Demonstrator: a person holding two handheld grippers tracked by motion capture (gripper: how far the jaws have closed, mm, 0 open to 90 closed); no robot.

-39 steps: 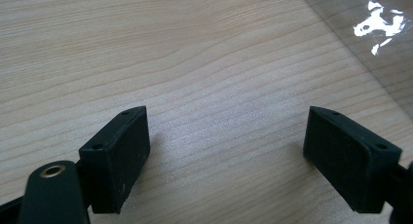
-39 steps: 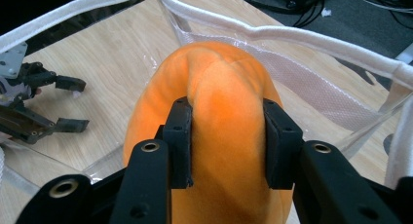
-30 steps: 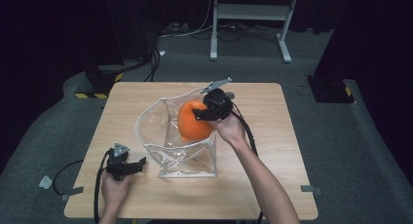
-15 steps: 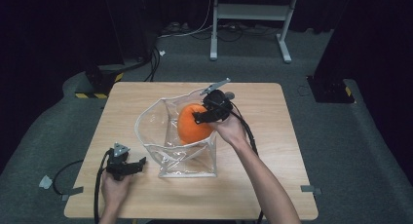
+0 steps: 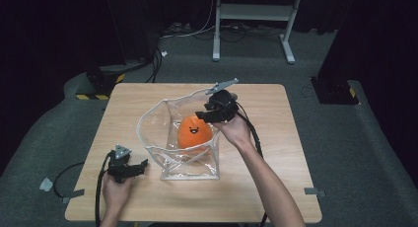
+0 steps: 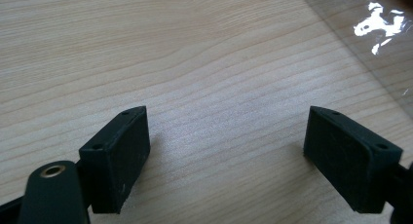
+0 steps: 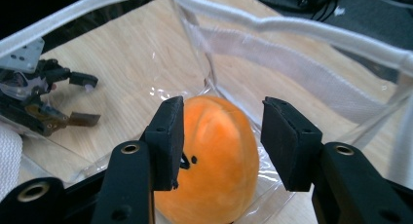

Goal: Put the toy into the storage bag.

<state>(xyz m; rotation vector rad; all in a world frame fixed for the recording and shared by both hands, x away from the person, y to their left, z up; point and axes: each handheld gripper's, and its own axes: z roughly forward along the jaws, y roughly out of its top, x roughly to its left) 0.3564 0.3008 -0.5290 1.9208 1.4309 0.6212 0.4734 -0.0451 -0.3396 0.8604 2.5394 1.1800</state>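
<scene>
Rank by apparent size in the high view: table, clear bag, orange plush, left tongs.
1. Table
2. Clear bag
3. Orange plush
4. Left tongs, slightly smaller than the plush; it sits nearer the camera, so true sizes may differ.

Your arms are bare to the elbow. Each tool, left [image 5: 129, 169] and right [image 5: 215, 111], is black, topped by a grey three-cornered plate, with brass-ringed holes, flat screw-dimpled pads [image 6: 118, 158], and a black cable trailing toward 6 o'clock.

The orange plush toy [image 7: 214, 156] looked soft and fuzzy. The clear bag [image 5: 153, 138] was glossy plastic with a white woven rim. The table [image 6: 195, 63] was matt, pale wood grain.
</scene>
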